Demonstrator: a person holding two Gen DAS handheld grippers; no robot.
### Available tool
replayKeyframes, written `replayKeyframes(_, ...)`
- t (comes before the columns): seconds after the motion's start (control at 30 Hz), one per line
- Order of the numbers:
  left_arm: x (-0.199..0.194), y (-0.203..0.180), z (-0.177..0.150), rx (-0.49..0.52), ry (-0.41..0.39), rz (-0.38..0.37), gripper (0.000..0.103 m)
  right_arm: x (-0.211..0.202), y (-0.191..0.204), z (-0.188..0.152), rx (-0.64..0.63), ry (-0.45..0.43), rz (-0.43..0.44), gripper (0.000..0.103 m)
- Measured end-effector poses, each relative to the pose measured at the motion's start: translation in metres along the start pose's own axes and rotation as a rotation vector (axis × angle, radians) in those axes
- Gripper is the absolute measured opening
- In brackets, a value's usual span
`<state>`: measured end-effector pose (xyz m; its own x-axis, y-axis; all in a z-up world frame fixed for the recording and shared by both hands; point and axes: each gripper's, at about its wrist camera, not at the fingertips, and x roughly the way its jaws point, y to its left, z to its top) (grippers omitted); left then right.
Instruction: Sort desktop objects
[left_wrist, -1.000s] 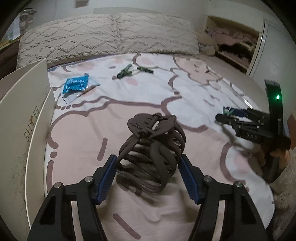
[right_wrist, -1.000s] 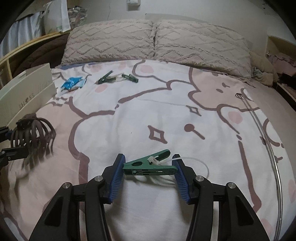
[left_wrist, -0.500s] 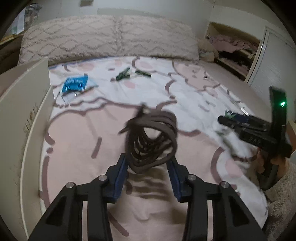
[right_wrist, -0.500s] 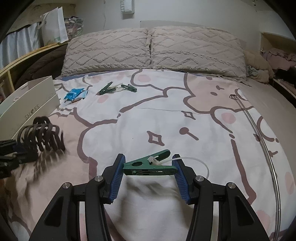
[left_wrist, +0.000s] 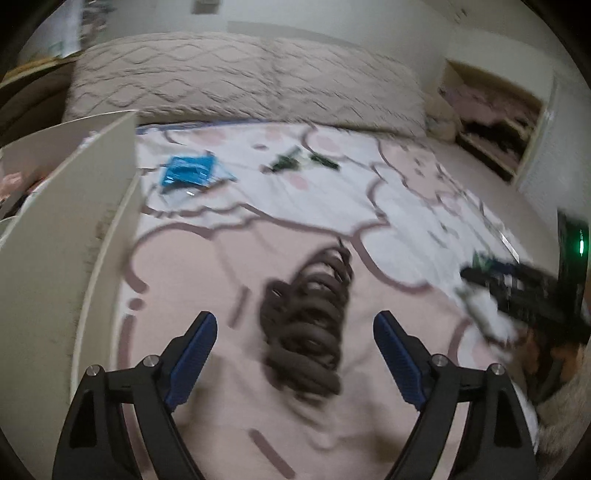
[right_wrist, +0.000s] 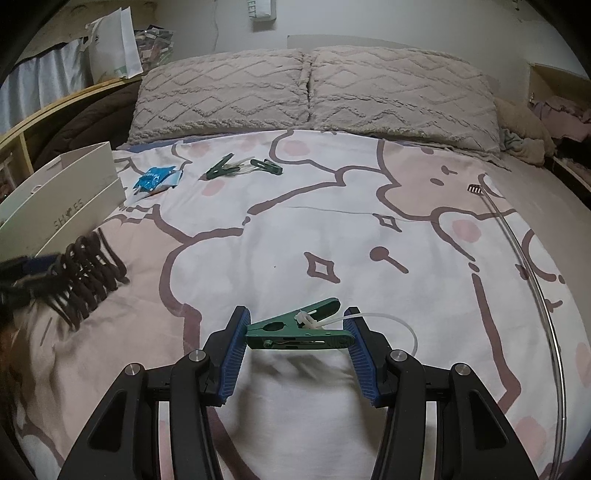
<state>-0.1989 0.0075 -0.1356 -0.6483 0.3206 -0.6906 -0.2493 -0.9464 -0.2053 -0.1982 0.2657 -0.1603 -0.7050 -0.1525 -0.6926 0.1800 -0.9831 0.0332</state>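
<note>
Left gripper (left_wrist: 293, 345) has just been opening, jaws now spread wide; the dark brown plastic claw hair clip (left_wrist: 308, 325) sits between the blue pads, touching neither, blurred over the pink-and-white patterned bedspread (left_wrist: 332, 192), just beside the open white cardboard shoe box (left_wrist: 62, 221); whether it rests on the cover cannot be told. Right gripper (right_wrist: 295, 334) is clenched on the green plastic clothes peg (right_wrist: 295, 330), held lengthwise above the cover. Judgement: re-grip the clip squarely across its spine, lift clear of the box wall before letting go; keep the peg hand quiet.
</note>
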Motion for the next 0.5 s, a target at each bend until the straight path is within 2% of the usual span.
replayKeyframes(0.1,0.002,0.007,0.013,-0.044,-0.04,-0.063,0.087,0.002,0.001,0.0,-0.008,0.007,-0.001,0.053)
replayKeyframes(0.17,0.003,0.005,0.019,-0.059,-0.054,-0.154,0.087,0.002,0.002,0.0,-0.012,0.009,-0.002,0.053)
replayKeyframes(0.27,0.002,-0.011,0.018,-0.017,-0.054,-0.253,0.087,0.002,0.001,0.0,-0.006,0.009,0.002,0.053)
replayKeyframes(0.37,0.007,-0.033,0.01,0.066,-0.022,-0.245,0.087,0.004,-0.001,0.0,0.004,0.014,0.01,0.053)
replayKeyframes(0.43,0.005,-0.047,0.003,0.12,-0.031,-0.231,0.087,0.003,-0.002,0.0,0.011,0.012,0.013,0.053)
replayKeyframes(0.5,0.0,-0.058,-0.001,0.156,-0.035,-0.276,0.087,0.001,-0.005,0.0,0.023,0.007,0.019,0.053)
